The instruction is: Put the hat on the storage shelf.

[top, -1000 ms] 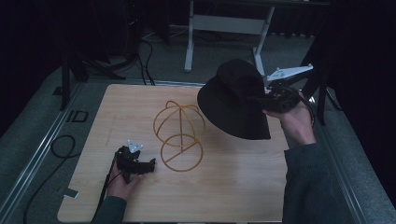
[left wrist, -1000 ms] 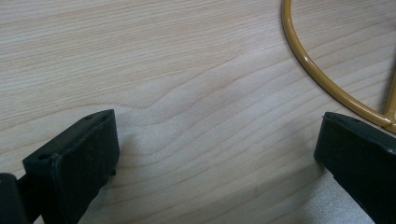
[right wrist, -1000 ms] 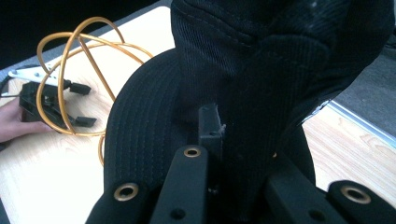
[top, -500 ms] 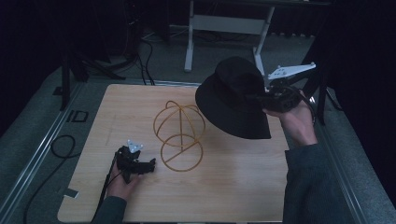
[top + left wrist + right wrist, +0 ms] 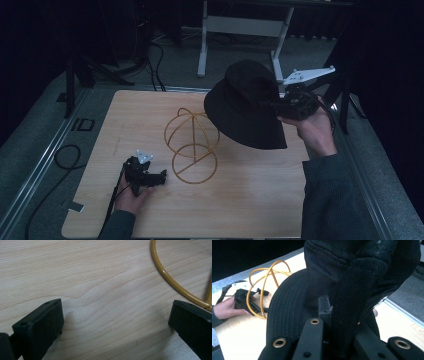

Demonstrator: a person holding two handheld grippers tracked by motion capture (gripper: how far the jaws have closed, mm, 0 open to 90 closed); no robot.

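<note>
A black bucket hat (image 5: 247, 105) hangs in the air over the table's right half, pinched at its crown fabric by my right gripper (image 5: 285, 102), which is shut on it. In the right gripper view the hat (image 5: 352, 280) bunches between the jaws and its brim (image 5: 284, 312) spreads below. A yellow wire hat stand (image 5: 192, 142) stands on the wooden table (image 5: 250, 200) just left of the hat. My left gripper (image 5: 161, 176) rests on the table beside the stand's base ring (image 5: 172, 282), jaws open with nothing between them.
A grey metal rail (image 5: 45, 160) and a black cable (image 5: 60, 155) run along the table's left side. A white desk frame (image 5: 240, 25) stands behind the table. Dark floor lies on the right beyond the table edge.
The hat and my right gripper have edged slightly left toward the stand. The left hand has not moved.
</note>
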